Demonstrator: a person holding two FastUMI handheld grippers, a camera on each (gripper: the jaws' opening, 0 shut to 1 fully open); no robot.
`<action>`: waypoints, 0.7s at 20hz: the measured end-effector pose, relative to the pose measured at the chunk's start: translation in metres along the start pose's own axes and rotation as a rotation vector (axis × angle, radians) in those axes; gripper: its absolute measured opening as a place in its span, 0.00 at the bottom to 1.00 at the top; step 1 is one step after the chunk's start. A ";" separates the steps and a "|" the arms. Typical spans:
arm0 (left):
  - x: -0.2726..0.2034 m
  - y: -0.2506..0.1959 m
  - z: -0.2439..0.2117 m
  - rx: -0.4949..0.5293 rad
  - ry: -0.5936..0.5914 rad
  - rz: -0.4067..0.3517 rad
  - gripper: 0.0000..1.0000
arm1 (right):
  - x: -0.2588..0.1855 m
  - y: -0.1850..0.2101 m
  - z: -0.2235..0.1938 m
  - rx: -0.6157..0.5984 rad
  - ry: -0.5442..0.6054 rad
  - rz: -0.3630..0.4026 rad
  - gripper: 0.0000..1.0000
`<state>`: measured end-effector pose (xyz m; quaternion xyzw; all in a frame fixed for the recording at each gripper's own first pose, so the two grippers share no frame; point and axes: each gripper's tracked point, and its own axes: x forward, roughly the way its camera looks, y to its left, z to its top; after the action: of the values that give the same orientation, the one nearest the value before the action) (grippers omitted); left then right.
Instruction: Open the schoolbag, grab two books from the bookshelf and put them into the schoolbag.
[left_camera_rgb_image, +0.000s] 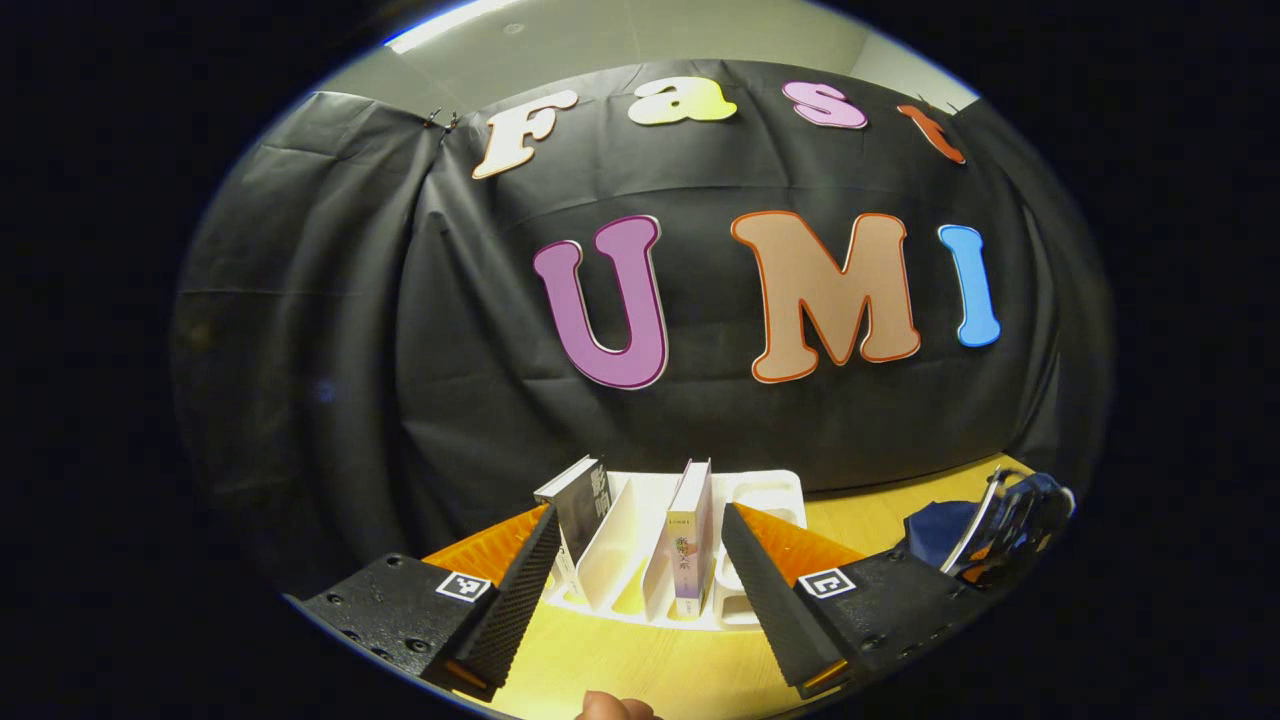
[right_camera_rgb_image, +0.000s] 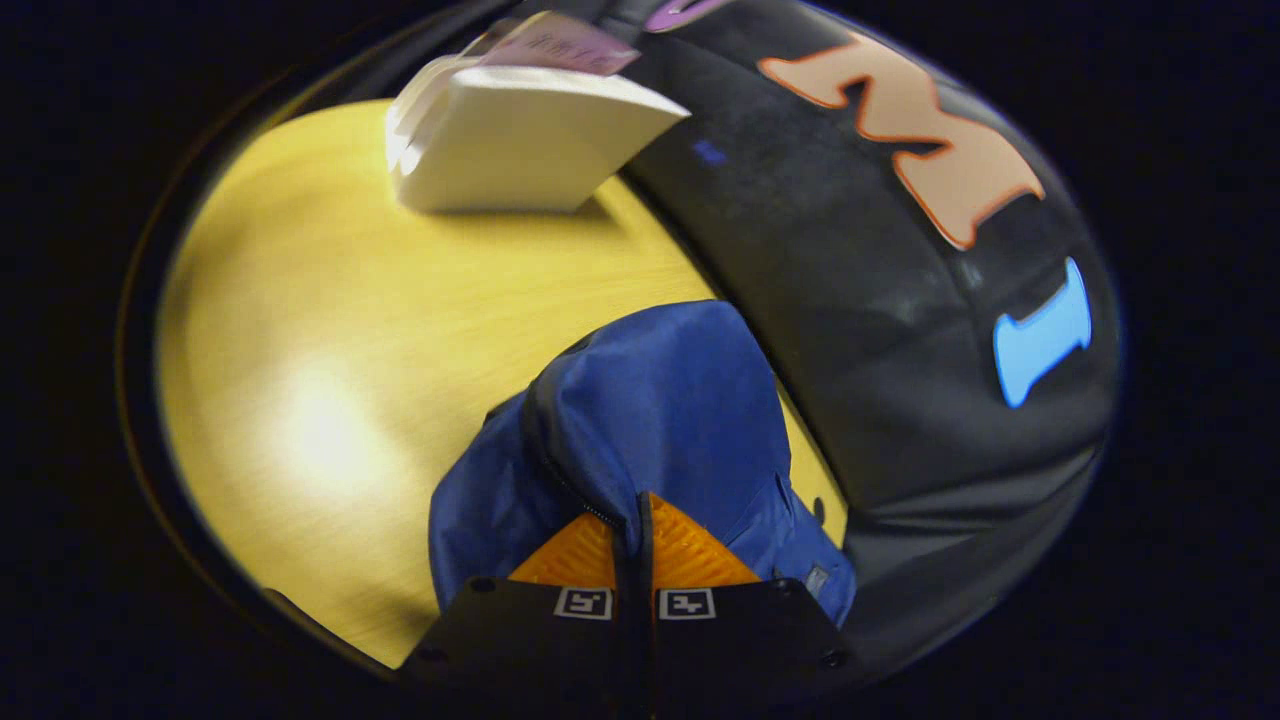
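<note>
A white slotted bookshelf (left_camera_rgb_image: 630, 560) stands on the yellow table straight ahead in the left gripper view. It holds a dark book (left_camera_rgb_image: 582, 505) leaning in a left slot and a pale pink-spined book (left_camera_rgb_image: 690, 540) upright in the middle. My left gripper (left_camera_rgb_image: 640, 515) hangs open just in front of it, holding nothing. The blue schoolbag (right_camera_rgb_image: 650, 410) lies by the booth wall. My right gripper (right_camera_rgb_image: 643, 497) is shut at the end of the bag's black zipper line (right_camera_rgb_image: 560, 460); the pull itself is hidden between the fingers. The schoolbag (left_camera_rgb_image: 940, 530) also shows at far right in the left gripper view.
The bookshelf (right_camera_rgb_image: 520, 150) sits at the top of the right gripper view with a book (right_camera_rgb_image: 560, 40) sticking out. Bare yellow tabletop (right_camera_rgb_image: 330, 350) spreads left of the bag. The black cloth wall runs close behind the shelf and bag. A fingertip (left_camera_rgb_image: 610, 708) shows at the bottom edge.
</note>
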<state>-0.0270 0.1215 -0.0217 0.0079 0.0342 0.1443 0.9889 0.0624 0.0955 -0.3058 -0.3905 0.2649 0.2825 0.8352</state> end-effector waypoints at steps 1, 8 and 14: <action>0.003 0.001 0.000 -0.006 0.001 0.002 0.95 | -0.005 -0.005 0.003 0.079 -0.014 0.017 0.03; 0.024 0.002 -0.003 -0.033 0.011 0.001 0.95 | -0.035 -0.059 0.026 0.472 -0.109 0.031 0.03; 0.037 -0.004 0.000 -0.024 -0.001 -0.010 0.99 | -0.047 -0.093 0.030 0.763 -0.197 0.077 0.03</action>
<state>0.0099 0.1282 -0.0239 -0.0040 0.0318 0.1395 0.9897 0.0993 0.0571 -0.2108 -0.0131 0.2837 0.2310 0.9306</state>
